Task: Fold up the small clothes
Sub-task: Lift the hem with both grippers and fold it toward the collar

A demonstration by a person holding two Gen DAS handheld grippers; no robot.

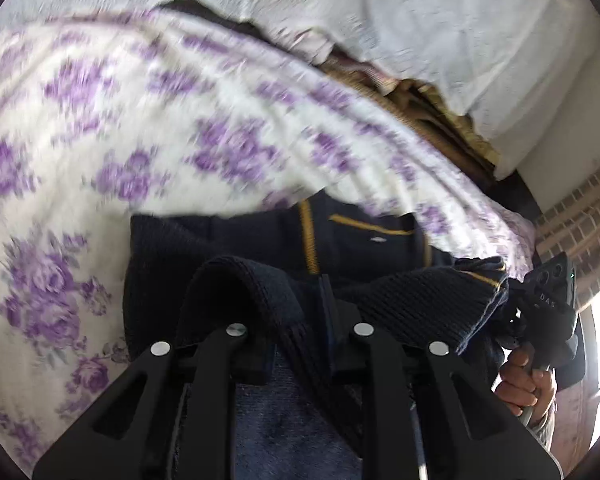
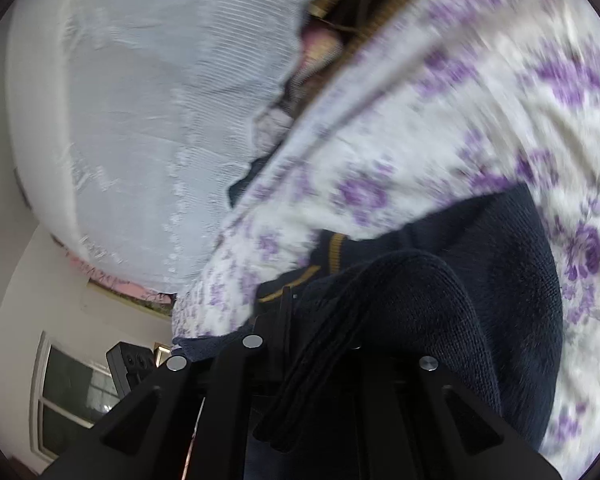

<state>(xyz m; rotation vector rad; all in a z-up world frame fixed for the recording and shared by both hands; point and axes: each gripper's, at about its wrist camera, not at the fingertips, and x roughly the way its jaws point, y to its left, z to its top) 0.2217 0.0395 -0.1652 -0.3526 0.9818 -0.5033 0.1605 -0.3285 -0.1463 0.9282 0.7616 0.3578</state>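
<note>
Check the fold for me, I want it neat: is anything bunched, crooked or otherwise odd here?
Yes. The navy sweater is not flat on the floral sheet: its knit edge is bunched and draped over the left claw and the right claw, both shut on it. The rest looks ordinary, though blurred.

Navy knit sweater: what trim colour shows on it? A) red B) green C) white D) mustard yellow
D: thin mustard-yellow stripes run along the edges of the navy knit sweater, which lies on the purple-flowered sheet; the same stripes show in the right wrist view.
</note>
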